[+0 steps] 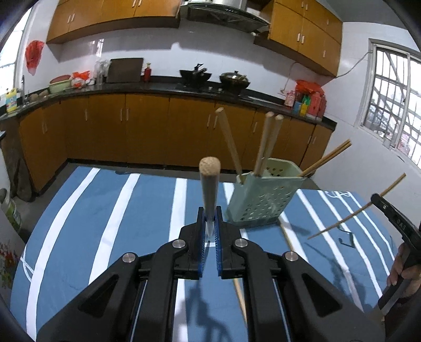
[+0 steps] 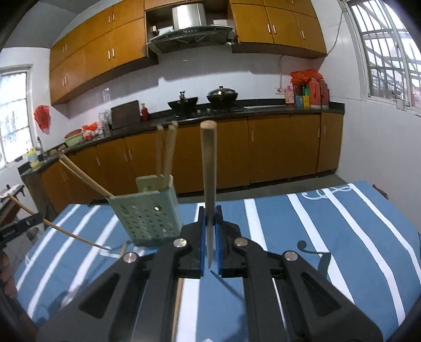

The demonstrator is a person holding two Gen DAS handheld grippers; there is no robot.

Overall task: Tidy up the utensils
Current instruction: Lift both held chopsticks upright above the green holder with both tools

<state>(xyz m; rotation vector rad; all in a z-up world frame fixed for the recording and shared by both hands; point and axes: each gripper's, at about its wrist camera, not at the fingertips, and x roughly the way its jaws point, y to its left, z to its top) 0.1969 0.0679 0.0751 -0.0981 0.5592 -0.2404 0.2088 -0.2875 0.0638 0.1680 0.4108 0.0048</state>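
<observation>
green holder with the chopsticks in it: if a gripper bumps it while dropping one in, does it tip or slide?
Probably tips before it slides. The green holder is tall, looks like thin perforated plastic, so likely light. The chopsticks in it lean outward well above the rim, raising the weight. The striped cloth under it may grip its base and favour tipping.

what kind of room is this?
Almost certainly a home kitchen: woks on a hob under a range hood, wooden cabinets along a dark counter, and a chopstick holder on a striped tablecloth.
</observation>
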